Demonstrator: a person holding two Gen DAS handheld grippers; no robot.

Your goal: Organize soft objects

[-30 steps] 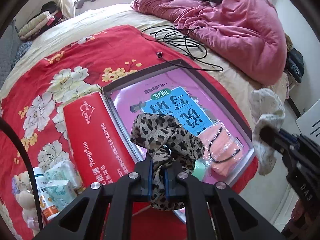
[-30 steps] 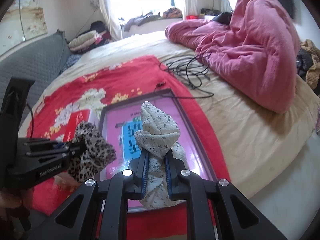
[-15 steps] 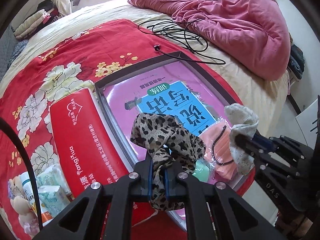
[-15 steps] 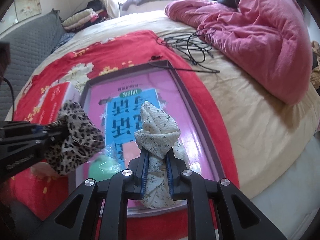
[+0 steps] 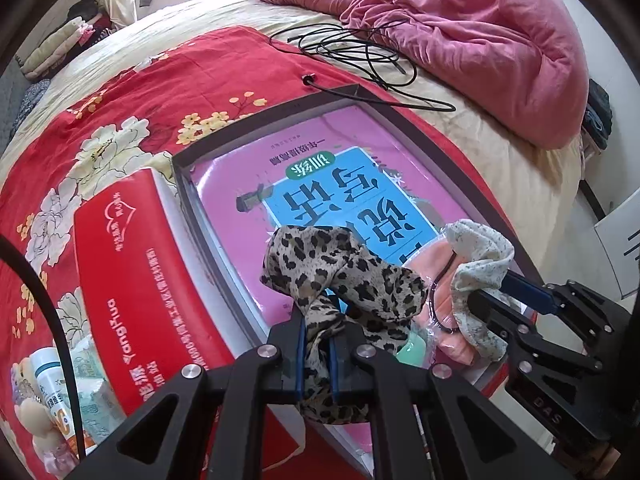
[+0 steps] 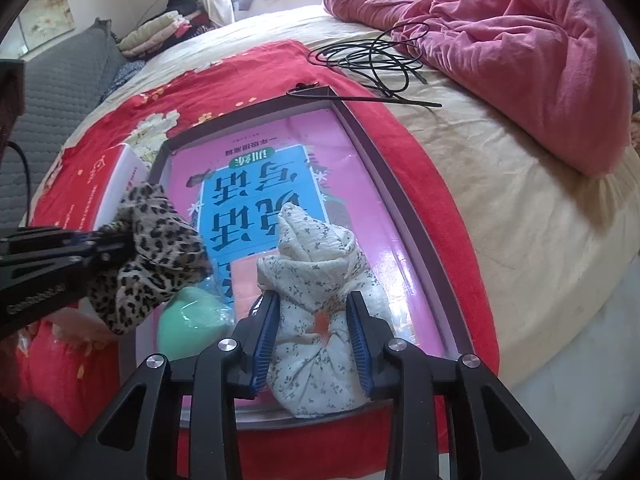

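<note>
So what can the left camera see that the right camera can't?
Only the left wrist view shows the small bottle and tissue packs at the bed's near left edge, and the pink mask with a black loop in the tray. Only the right wrist view shows the grey sofa and the wall picture. Both show the tray, the left tongs shut on the leopard scrunchie, and the right tongs, which have just been opening around the white floral scrunchie.

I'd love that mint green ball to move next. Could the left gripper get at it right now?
Probably not yet. The left gripper is shut on the leopard scrunchie, which hangs right over the green ball in the tray. It would need to let go first.
</note>
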